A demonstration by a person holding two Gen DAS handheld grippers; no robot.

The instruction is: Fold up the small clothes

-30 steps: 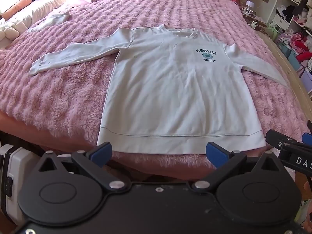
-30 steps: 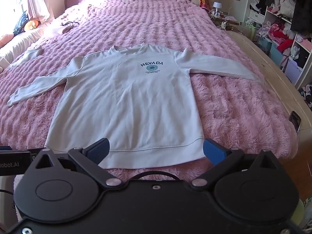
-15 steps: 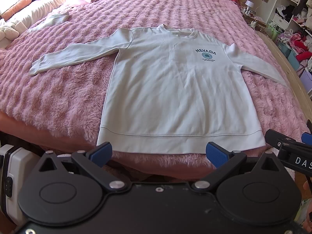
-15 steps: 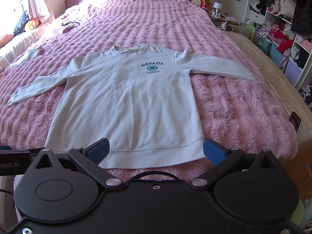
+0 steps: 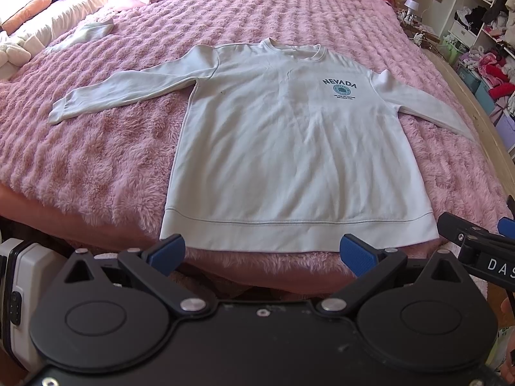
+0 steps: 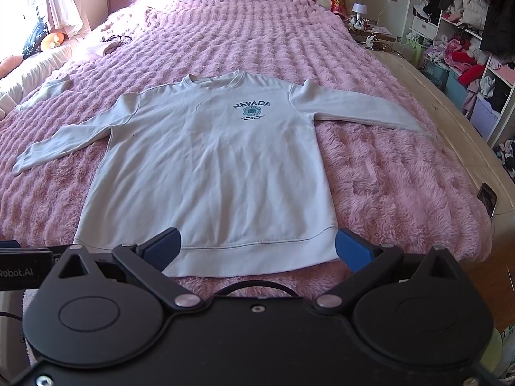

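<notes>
We see a bed with a fluffy pink quilted cover (image 5: 96, 167) filling both views. A pale long-sleeved sweatshirt printed "NEVADA" (image 5: 289, 148) lies flat at centre frame, sleeves spread, hem toward the lower edge. At the bottom of each view, the left gripper (image 5: 262, 252) and right gripper (image 6: 257, 247) hover just short of the hem, jaws wide apart, holding nothing. A small white table lamp (image 6: 359, 9) stands at upper right.

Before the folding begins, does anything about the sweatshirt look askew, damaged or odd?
Nothing serious stands out. The sweatshirt lies flat and face up on the pink blanket, both sleeves spread out, with only light wrinkles across the body. A tiny dark speck sits near one armpit. Both grippers are open and clear of it.
</notes>
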